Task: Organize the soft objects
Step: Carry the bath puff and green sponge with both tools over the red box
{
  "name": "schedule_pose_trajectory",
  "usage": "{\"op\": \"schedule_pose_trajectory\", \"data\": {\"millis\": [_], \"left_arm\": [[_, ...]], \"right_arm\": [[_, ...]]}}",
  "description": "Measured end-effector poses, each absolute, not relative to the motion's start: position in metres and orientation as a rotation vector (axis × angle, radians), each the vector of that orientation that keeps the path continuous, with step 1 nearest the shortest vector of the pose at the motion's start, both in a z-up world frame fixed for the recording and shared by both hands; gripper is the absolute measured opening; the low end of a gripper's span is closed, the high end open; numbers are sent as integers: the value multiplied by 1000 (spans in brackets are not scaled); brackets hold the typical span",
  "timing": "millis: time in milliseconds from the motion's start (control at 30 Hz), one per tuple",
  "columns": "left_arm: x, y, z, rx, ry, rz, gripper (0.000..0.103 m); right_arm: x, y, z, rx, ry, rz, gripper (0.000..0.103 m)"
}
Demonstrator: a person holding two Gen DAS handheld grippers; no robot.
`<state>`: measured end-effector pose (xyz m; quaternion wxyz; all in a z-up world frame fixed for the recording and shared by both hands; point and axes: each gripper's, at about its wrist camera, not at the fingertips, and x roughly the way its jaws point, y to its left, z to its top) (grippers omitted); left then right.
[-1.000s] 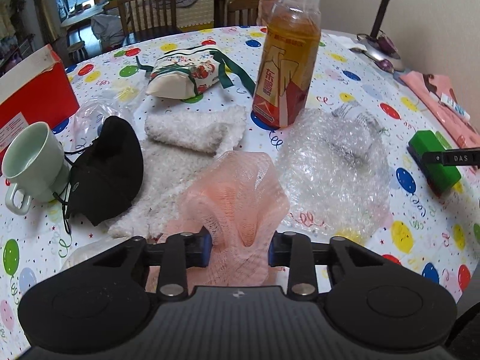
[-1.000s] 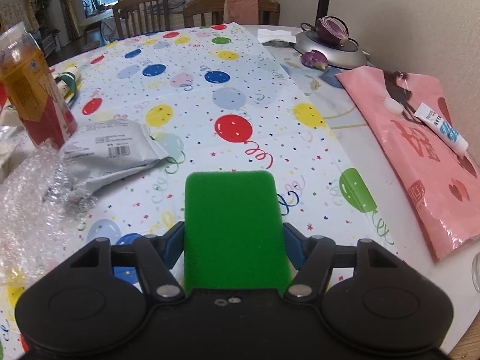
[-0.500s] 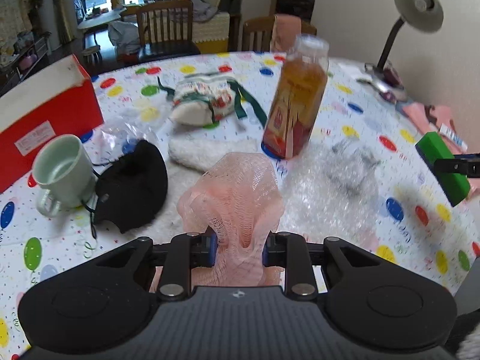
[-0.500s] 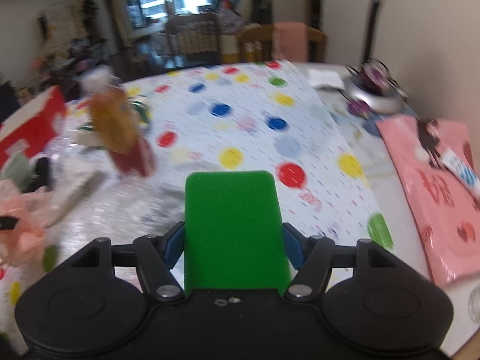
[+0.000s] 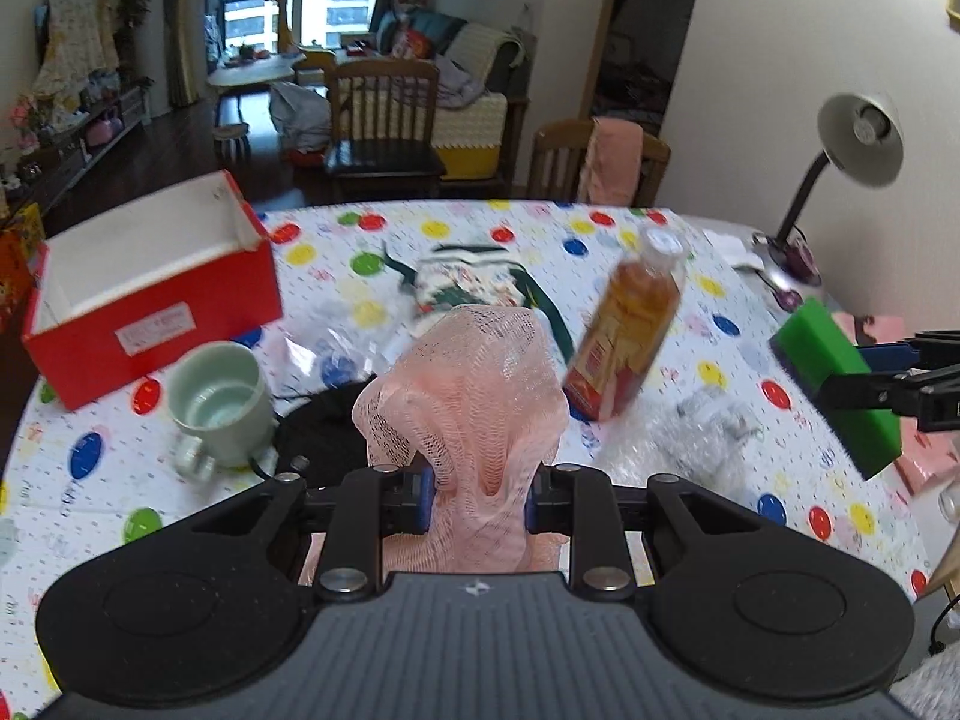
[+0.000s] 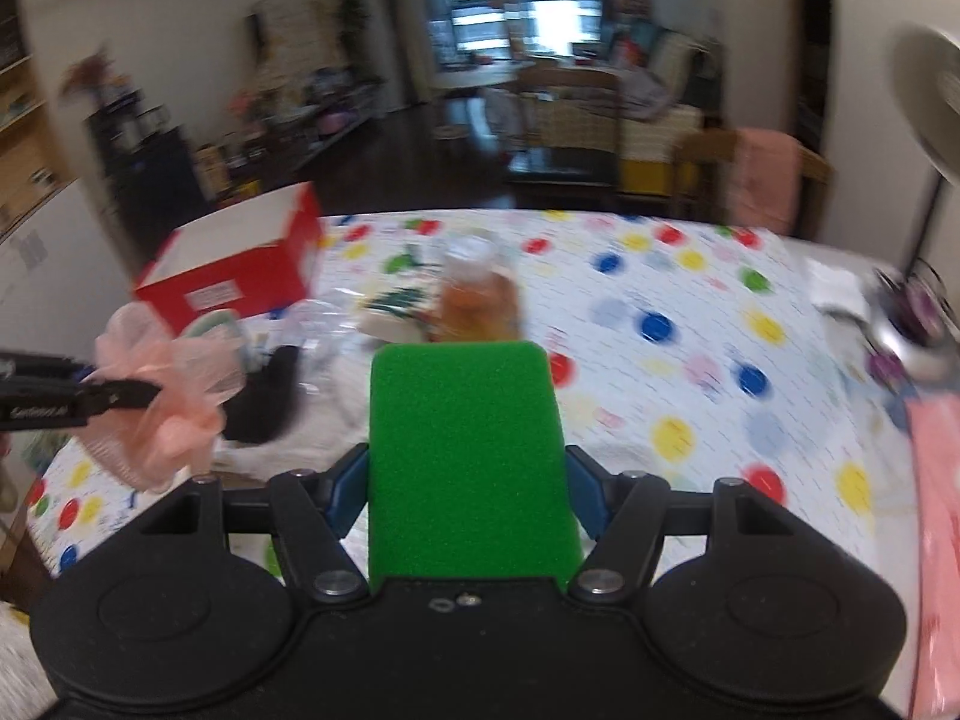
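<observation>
— Where could a gripper pass?
— Over the balloon-print tablecloth (image 6: 690,324) on the right, mostly bare.
— And the left?
— Crowded: tall amber drink bottle (image 5: 630,336), pale green ceramic mug (image 5: 219,405), open red cardboard box (image 5: 150,294) beyond.

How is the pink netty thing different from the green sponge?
The pink mesh puff is see-through netting, floppy and bunched; the green sponge is a solid, flat-sided block. The puff sits in the left gripper, the sponge in the right gripper. Both are soft, squeezed between fingers and held up off the table.
</observation>
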<state>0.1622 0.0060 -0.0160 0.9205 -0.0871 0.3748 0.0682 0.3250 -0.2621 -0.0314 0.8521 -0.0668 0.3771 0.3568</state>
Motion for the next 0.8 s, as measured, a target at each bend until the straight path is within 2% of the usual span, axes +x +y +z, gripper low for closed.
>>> {"op": "schedule_pose_trajectory", "data": {"millis": [267, 800], "left_arm": [[155, 50, 7, -172, 723, 213, 25], [164, 207, 12, -120, 724, 249, 25]], "right_arm": [[322, -179, -3, -183, 761, 942, 66], [295, 19, 22, -297, 730, 1021, 66]]}}
